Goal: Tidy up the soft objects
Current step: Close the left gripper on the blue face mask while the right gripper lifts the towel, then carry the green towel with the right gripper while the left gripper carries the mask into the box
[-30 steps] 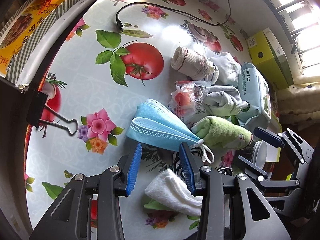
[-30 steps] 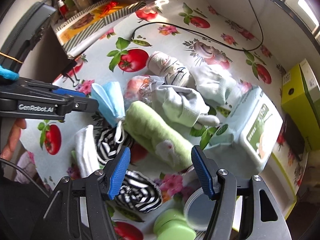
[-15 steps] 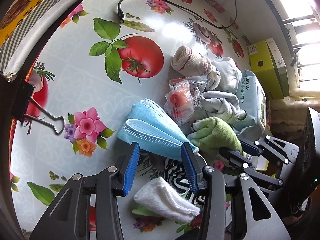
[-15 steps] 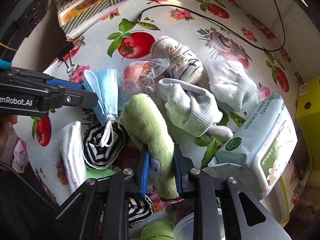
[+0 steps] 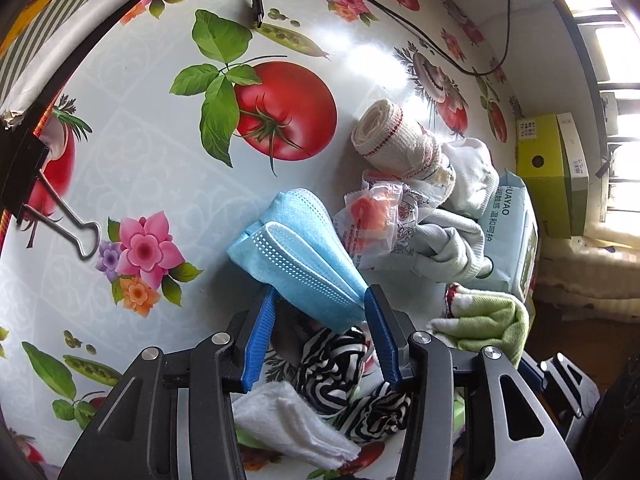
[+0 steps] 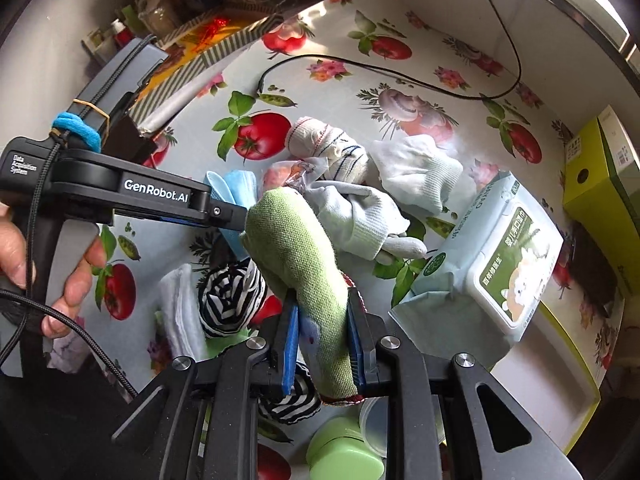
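Green sock [image 6: 296, 264] — clamped in the right gripper [image 6: 322, 344], lifted above the pile.
Soft, light and floppy, it droops, so a mid-body pinch suits it. Beside the sock, the left gripper [image 5: 320, 344] stands apart around the blue mask [image 5: 296, 256] on the desk [image 5: 160, 152].

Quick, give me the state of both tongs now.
Left tongs: open, straddling the blue face mask.
Right tongs: shut on the green sock.
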